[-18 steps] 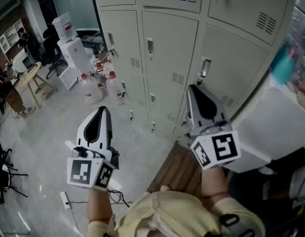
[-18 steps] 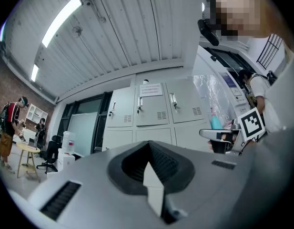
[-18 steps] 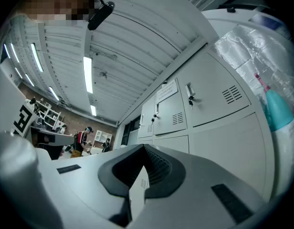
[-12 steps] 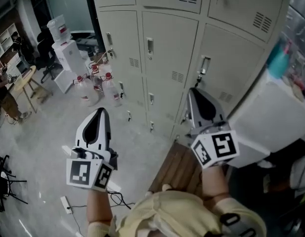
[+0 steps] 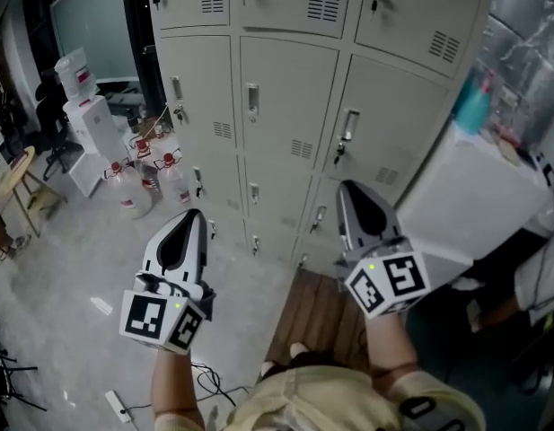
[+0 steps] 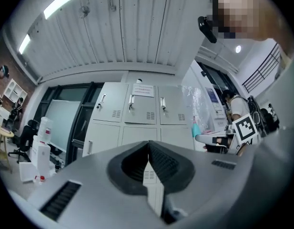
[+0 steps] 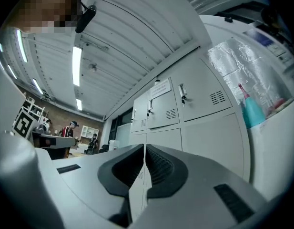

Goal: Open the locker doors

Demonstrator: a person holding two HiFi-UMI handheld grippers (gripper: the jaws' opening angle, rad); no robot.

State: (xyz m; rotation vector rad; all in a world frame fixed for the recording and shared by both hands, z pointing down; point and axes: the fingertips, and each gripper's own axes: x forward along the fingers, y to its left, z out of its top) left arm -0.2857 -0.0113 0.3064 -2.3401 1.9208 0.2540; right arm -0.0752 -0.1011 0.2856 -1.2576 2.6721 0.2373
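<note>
A bank of pale grey lockers [image 5: 285,106] stands ahead with every door shut, each door bearing a small latch handle [image 5: 252,99] and a vent. My left gripper [image 5: 193,215] is held low before the lower doors, shut, with nothing in it. My right gripper [image 5: 345,189] points at the lower right door, below its handle [image 5: 348,126], also shut and empty. Neither touches a door. In the left gripper view the left gripper [image 6: 147,145] faces the locker bank [image 6: 137,113] from a distance. In the right gripper view the right gripper [image 7: 144,148] sees the lockers [image 7: 185,113] obliquely.
Several large water bottles [image 5: 137,187] and a white dispenser [image 5: 90,124] stand left of the lockers. A white cabinet [image 5: 474,196] with a teal bottle [image 5: 474,104] on top stands to the right. Wooden boards [image 5: 321,308] lie underfoot, and a power strip [image 5: 115,406] lies on the floor.
The head view has tilted up and shifted, so more of the upper locker row shows. Both grippers sit a little lower in the picture and stay shut.
</note>
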